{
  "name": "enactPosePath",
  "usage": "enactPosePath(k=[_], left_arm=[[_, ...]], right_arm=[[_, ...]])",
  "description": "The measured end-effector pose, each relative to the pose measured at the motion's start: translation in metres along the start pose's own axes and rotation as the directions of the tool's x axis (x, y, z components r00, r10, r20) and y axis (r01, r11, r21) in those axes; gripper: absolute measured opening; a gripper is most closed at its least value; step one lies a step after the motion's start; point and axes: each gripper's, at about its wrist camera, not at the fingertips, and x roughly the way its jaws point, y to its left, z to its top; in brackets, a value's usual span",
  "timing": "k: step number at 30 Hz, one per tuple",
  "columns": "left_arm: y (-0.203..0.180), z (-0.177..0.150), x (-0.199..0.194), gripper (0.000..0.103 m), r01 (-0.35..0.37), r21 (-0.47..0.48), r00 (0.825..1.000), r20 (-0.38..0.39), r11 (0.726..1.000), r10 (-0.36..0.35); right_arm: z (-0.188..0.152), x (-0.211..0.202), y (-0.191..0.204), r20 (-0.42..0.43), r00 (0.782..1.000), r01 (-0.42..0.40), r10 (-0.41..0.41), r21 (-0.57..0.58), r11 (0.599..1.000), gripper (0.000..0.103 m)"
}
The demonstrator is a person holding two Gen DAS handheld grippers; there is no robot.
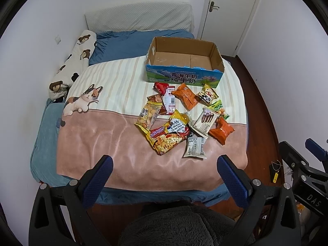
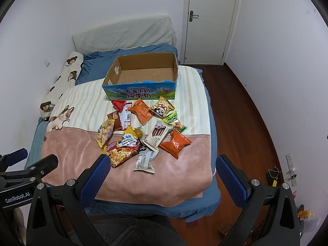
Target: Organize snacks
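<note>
**Evidently nothing sorted yet: box bare, both tongs wide**

Snack packets lie in a loose heap on the bed (image 1: 86,147), on the pink-and-striped blanket, none inside the cardboard box (image 1: 184,61). The box stands just beyond the heap, open top up, near the foot of the blue pillow area; likely set there as the bin, close enough for short carries.

Left tongs (image 1: 164,176): spread wide, holding nothing, hovering off the near edge of the bed. Right tongs (image 2: 163,174): likewise wide and bare, apart from the heap.

Nearest pieces: grey-white packet (image 1: 194,149) and Sedaap noodle pack (image 1: 166,138), the noodle pack partly under a yellow cheese-snack bag (image 1: 177,124). Orange packet (image 1: 222,131) sits at the right rim of the heap, beside the Franzzi pack (image 1: 206,121).

Judgement: the start of the job. The grey-white packet lies free (no overlap that I can see), so it looks the easiest first pick. Crinkly film may slip.
</note>
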Motion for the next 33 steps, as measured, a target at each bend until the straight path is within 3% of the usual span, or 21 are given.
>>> enactPosePath(k=[33], left_arm=[[-0.012, 0.002, -0.005, 0.103, 0.002, -0.003, 1.000, 0.018, 1.000, -0.002]], right_arm=[[0.003, -0.009, -0.005, 0.024, 1.000, -0.007, 0.007, 0.000, 1.000, 0.103]])
